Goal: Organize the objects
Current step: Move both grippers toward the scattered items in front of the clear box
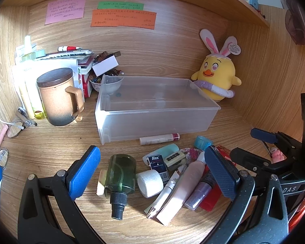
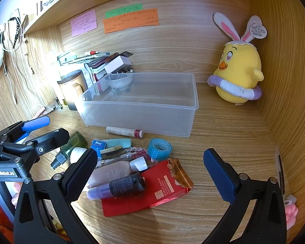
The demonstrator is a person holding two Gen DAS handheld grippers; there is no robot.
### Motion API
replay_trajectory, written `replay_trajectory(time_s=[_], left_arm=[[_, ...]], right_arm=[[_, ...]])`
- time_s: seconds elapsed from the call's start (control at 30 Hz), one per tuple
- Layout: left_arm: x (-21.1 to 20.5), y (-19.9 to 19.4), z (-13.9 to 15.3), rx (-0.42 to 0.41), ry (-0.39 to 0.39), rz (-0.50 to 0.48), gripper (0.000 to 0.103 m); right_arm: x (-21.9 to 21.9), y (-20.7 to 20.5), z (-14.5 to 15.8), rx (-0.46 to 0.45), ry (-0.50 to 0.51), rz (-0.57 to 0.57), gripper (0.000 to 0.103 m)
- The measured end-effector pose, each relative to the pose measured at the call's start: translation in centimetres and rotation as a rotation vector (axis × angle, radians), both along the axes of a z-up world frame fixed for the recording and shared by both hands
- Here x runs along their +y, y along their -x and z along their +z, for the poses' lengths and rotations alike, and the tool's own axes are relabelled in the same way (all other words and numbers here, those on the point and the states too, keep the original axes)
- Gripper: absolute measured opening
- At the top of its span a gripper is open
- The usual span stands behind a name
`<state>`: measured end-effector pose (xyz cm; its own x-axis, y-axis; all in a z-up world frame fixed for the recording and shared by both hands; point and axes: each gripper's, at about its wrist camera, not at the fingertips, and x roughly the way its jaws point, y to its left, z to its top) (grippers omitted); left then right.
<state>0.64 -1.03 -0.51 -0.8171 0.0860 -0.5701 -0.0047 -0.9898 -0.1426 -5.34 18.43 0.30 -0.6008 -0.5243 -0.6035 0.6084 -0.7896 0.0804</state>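
A clear plastic bin (image 1: 156, 120) (image 2: 142, 111) stands on the wooden desk, nothing in it. In front lies a pile: a green spray bottle (image 1: 120, 177) (image 2: 71, 146), a white tape roll (image 1: 150, 183), a Max staple box (image 1: 158, 164) (image 2: 98, 144), a pink tube (image 1: 185, 185) (image 2: 113, 170), a purple-and-black bottle (image 2: 120, 187), a red packet (image 2: 152, 191), a blue tape roll (image 2: 159, 148) and a lip balm stick (image 1: 159, 138) (image 2: 125, 131). My left gripper (image 1: 152, 174) is open over the pile. My right gripper (image 2: 150, 174) is open above the red packet.
A brown lidded mug (image 1: 59, 97), stacked books and a small bowl (image 1: 111, 85) stand at the back left. A yellow chick plush (image 1: 217, 75) (image 2: 240, 69) sits at the back right. Sticky notes (image 1: 122, 18) hang on the back wall. Wooden side walls enclose the desk.
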Motion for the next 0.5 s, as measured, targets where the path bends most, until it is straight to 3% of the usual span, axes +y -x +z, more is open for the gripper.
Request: replay_trajectory(time_s=[0.23,0.3,0.37,0.5], left_arm=[[-2.3,0.0,-1.9,-0.06,-0.038,0.038,0.103],[-2.7,0.0,-2.7,-0.082,-0.022,0.057,0.097],[-3.1,0.3,-3.4,-0.113,-0.019,0.068,0.085],[-4.2,1.0,-4.4,-0.147,-0.059,0.088,0.084]], right_arm=[[0.7,0.3,-1.3,-0.045,-0.023,-0.02,0.103],[0.9,0.4,-1.9,-0.073,-0.031,-0.027,0.103],[1.0,0.6,-2.7,-0.107,-0.039,-0.034,0.103],[1.2,1.0,-4.3,-0.171,-0.045,-0.062,0.103]])
